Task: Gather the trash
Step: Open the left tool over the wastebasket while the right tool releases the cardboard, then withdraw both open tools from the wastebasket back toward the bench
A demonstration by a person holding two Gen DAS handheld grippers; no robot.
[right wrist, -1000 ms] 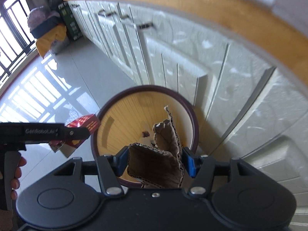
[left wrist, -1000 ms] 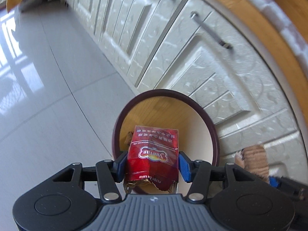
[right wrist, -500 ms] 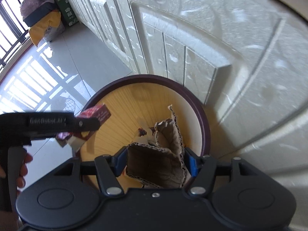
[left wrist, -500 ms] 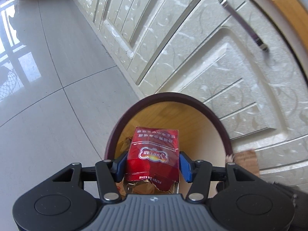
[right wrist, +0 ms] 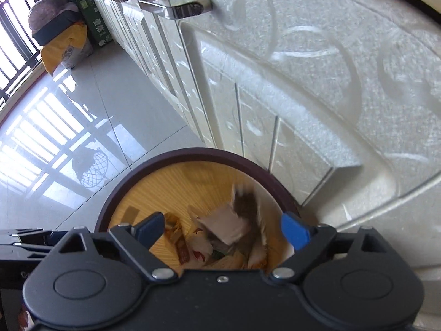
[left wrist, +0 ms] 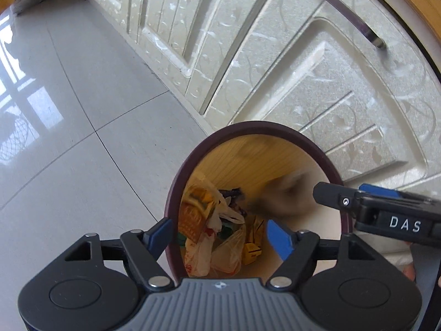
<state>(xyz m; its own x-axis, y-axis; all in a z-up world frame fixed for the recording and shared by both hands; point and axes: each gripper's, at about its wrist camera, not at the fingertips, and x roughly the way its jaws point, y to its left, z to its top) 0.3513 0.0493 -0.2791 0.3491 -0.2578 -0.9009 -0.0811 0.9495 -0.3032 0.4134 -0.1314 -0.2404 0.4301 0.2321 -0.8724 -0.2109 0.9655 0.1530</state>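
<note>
Left claw (left wrist: 219, 238) over bin (left wrist: 278, 131), jaws opening, nothing between; red pack it held a second ago now lies in bin among bags.
Right claw (right wrist: 223, 230) also opening, empty; cardboard (right wrist: 244, 201) released, blurred, falling into bin.
Cardboard's long axis roughly upright, tip toward cabinet (right wrist: 303, 69); blur limits certainty.
Judgement: both drops done; next, fetch more trash.

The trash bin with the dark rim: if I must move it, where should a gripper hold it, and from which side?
Probably the dark rim of the trash bin, on the floor-facing side, from above with one finger inside. The mouth is open and upright; the cabinet crowds the far side.
</note>
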